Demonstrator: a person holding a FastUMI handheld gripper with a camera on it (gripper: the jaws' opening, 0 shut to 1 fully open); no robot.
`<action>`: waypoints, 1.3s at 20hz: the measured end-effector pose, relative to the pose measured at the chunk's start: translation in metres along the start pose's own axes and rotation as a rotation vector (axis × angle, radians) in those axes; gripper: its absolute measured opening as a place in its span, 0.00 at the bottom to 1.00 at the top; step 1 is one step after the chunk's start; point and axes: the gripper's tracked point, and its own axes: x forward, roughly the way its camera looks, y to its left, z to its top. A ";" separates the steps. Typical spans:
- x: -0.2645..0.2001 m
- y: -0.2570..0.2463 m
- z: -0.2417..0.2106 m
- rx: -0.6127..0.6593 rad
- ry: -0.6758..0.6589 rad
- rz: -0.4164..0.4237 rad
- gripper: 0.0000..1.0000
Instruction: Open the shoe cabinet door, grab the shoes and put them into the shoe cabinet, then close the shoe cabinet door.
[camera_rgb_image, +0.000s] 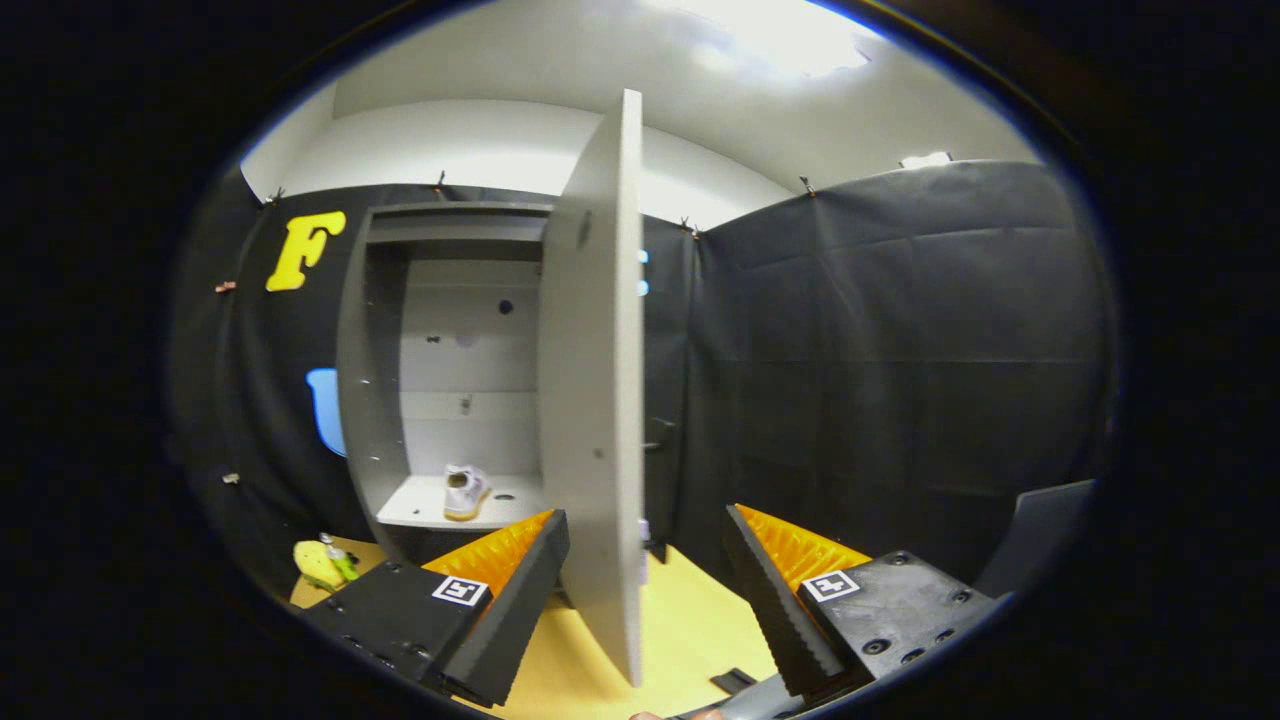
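Shoe (465, 492) sits on cabinet (372, 330) shelf, door (595, 400) swung wide. Claw (648, 590) spread apart, door edge between its fingers, untouched. Closing looks like the remaining step.

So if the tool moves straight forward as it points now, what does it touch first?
Most likely the free edge of the open pale grey cabinet door. That edge stands between the open tool's fingers, nearer the left one. The white shoe on the cabinet shelf lies further back, left of the door. Depth is hard to judge.
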 end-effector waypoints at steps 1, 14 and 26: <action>0.008 -0.017 0.001 -0.007 0.000 -0.029 0.98; 0.090 -0.038 -0.027 0.047 0.078 -0.012 0.95; 0.049 0.054 -0.032 0.082 0.112 0.140 0.95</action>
